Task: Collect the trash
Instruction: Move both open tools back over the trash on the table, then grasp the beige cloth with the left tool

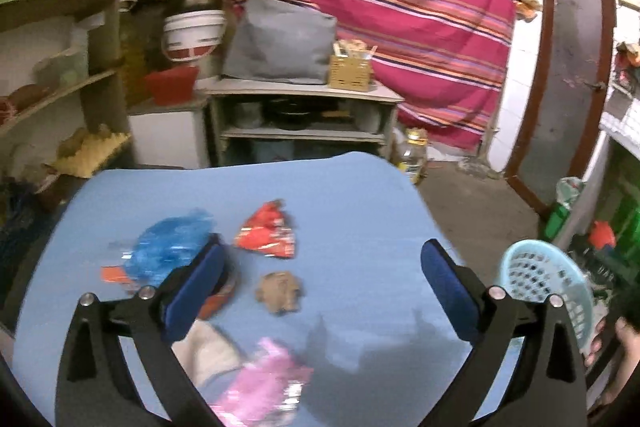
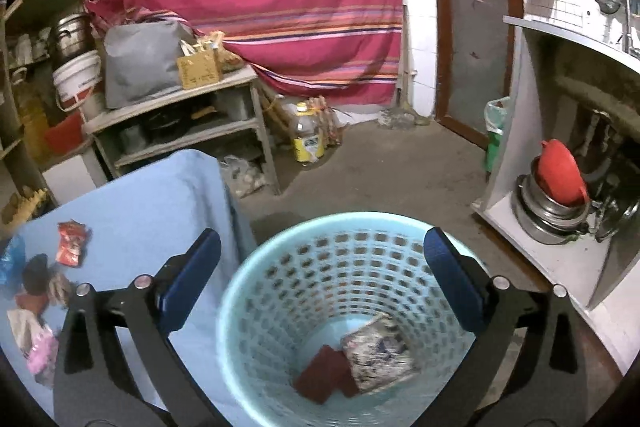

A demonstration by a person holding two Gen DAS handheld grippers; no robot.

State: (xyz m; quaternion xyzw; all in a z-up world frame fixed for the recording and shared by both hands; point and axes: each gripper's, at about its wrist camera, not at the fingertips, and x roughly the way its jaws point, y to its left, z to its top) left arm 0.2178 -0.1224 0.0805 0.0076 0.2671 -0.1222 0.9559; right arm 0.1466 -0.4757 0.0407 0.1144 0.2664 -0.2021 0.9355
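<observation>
Left wrist view shows our left gripper (image 1: 320, 267) spread wide above the blue table (image 1: 360, 195), holding nothing, over a red wrapper (image 1: 267, 231) and brown scrap (image 1: 280, 291). Our right gripper (image 2: 322, 259), equally spread and empty, hangs over the basket (image 2: 280, 267) holding a patterned packet (image 2: 380, 357).

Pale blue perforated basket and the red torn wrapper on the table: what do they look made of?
Pale blue perforated basket: moulded plastic, judging by its even grid of holes and smooth rim. Red torn wrapper: probably thin printed foil or plastic film, crinkled and glinting.
</observation>
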